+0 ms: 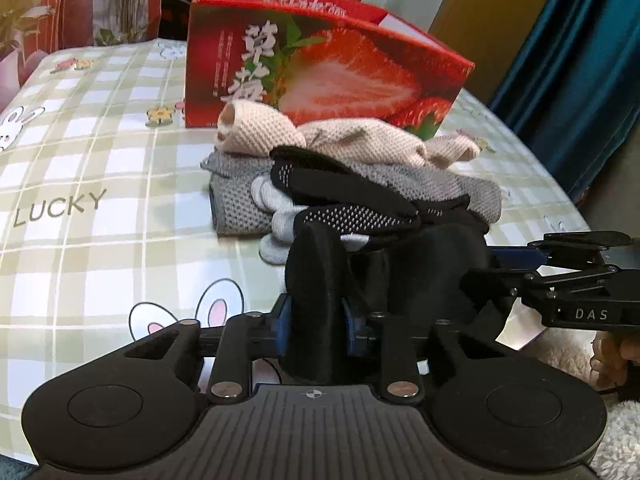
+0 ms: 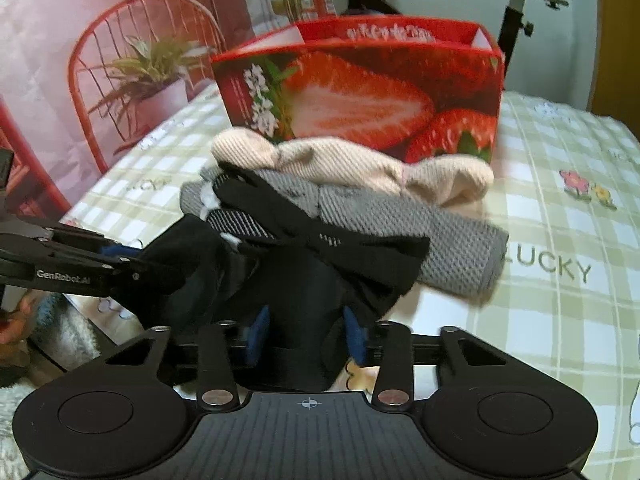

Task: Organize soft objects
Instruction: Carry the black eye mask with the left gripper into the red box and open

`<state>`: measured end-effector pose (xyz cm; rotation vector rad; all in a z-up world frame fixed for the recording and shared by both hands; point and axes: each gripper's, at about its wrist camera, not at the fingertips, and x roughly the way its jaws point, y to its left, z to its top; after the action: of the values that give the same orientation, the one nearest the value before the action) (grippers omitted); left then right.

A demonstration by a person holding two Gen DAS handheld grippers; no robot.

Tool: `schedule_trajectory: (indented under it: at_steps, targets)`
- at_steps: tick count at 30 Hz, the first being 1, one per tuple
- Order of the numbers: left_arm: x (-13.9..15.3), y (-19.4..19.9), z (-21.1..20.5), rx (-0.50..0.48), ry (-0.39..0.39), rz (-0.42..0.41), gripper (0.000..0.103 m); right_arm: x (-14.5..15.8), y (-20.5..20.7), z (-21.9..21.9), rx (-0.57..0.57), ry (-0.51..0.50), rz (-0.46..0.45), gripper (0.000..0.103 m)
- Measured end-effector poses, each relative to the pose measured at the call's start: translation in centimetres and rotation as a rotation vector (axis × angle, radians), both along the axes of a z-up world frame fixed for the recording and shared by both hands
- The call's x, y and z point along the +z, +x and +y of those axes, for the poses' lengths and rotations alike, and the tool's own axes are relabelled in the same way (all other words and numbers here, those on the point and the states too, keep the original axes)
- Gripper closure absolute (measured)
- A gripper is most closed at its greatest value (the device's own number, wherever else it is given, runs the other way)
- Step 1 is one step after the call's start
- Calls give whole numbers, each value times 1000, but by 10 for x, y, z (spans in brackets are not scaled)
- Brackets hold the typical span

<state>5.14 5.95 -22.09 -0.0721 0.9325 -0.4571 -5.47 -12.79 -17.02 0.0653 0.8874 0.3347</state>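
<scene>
Nothing's showing inside the strawberry box [image 2: 360, 92] yet. I'm pinching the black sock [image 2: 320, 248] with both the left gripper [image 1: 352, 264] and right gripper [image 2: 308, 280], jaws seemingly closed on it, just before the box; beige sock [image 2: 348, 164] and grey sock [image 2: 440, 232] waiting between.

We look low and close from both wrists, each along its tongs, toward the shared sock pile [image 1: 344, 184] [image 2: 344, 208] and strawberry box [image 1: 320, 64] [image 2: 360, 92]

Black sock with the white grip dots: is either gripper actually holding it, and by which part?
Both grippers appear shut on the black dotted knit sock: the left gripper at its near end, the right gripper at the other. The exact contact points are hidden.
</scene>
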Motion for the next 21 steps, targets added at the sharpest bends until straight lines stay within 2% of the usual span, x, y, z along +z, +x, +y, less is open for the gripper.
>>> schedule_trajectory:
  at_steps: [2,5,13,21]
  targets:
    - [3,-2,3,5,-17,-20,81,5,-1,0,11,12,-21,84]
    - [11,-5,4,6,-35,-59,82,14,0,-2,23,41,-49,89]
    - [40,-7,9,4,-63,-168,83,50,7,-1,53,63,-154,92]
    - [92,1,16,17,-100,-304,83,103,24,-5,100,33,-296,92]
